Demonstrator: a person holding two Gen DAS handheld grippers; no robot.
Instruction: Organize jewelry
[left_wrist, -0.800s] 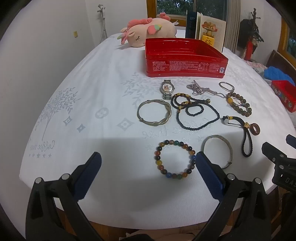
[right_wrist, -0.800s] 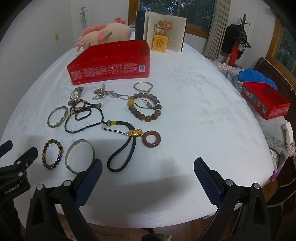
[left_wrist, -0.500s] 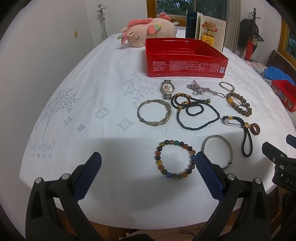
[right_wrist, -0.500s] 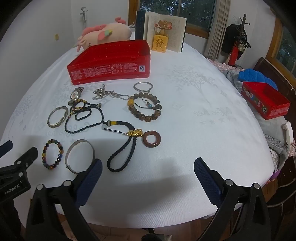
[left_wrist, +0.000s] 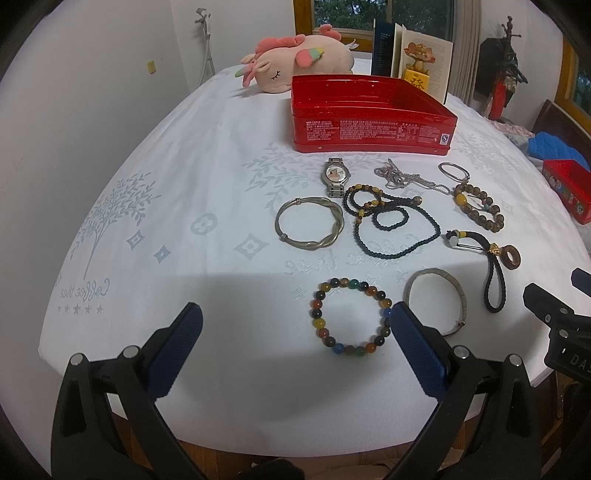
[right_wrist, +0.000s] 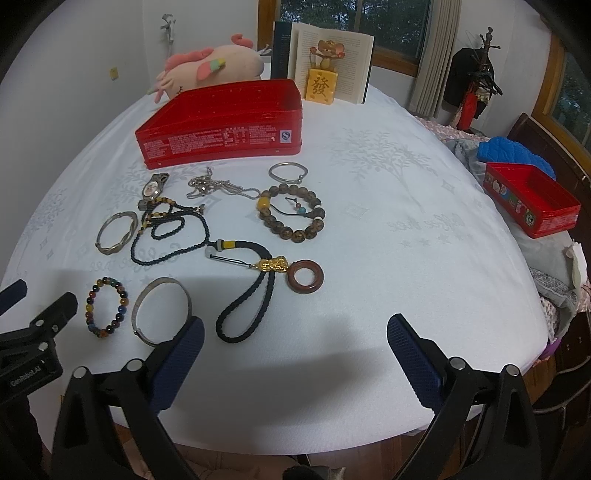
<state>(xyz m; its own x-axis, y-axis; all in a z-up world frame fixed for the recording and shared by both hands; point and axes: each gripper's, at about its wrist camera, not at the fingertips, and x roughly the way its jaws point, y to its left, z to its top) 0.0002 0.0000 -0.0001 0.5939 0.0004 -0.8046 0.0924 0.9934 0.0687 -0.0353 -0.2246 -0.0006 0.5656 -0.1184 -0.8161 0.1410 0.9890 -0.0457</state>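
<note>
Both grippers, left gripper (left_wrist: 295, 334) and right gripper (right_wrist: 295, 343), hang spread wide and empty over the table's near edge; multicoloured bead bracelet (left_wrist: 351, 319) lies ahead.

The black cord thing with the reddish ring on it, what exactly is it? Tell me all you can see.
The black braided cord charm lies flat on the white tablecloth, apart from both claws. Its cord folds into a long loop. Where the strands meet sits a shiny gold figure, with a reddish-brown ring, stone or wood by its look, lying beside it. The other end carries a yellow band and a pale bead. The black bead necklace runs up to that end; whether they touch is unclear.
</note>
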